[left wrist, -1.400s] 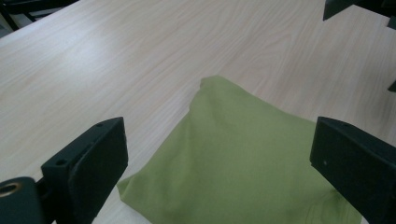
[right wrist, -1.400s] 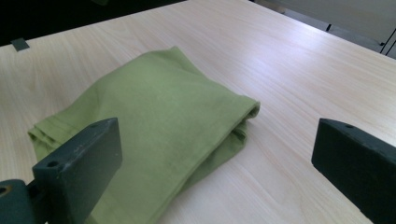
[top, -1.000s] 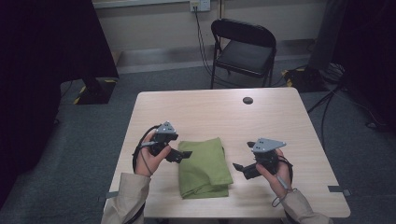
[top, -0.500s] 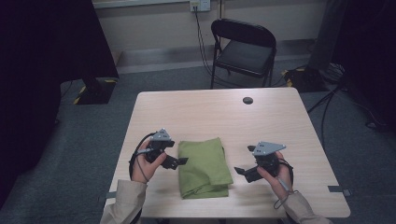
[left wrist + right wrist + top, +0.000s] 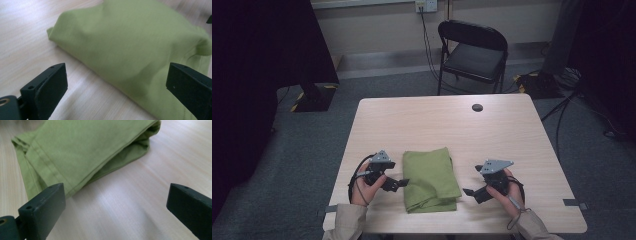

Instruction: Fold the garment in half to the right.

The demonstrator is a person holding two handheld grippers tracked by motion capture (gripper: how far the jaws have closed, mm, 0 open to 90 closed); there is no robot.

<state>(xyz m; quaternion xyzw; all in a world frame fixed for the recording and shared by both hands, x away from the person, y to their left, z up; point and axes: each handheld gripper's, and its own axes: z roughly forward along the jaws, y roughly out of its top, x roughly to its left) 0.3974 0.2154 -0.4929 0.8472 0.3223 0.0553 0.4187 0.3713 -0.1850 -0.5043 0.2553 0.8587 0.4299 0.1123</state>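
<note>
A folded green cloth (image 5: pixel 430 177) lies on the wooden table (image 5: pixel 447 125) near its front edge. My left gripper (image 5: pixel 403 183) rests just left of the cloth, open, its jaws pointing at the cloth's left edge. In the left gripper view the cloth (image 5: pixel 135 47) lies ahead between the wide-apart jaws. My right gripper (image 5: pixel 468 192) is to the right of the cloth, open, a short gap away. The right gripper view has the cloth's layered edge (image 5: pixel 82 152) ahead and to the left, bare table between the jaws.
A small dark round object (image 5: pixel 477 107) lies near the table's far edge. A black folding chair (image 5: pixel 472 52) stands behind the table. Cables run on the floor at the right. Strips of tape mark the table's front corners.
Both hands have drawn back toward the table's front edge. The left gripper dropped lower beside the cloth's left side. The cloth has not moved.
</note>
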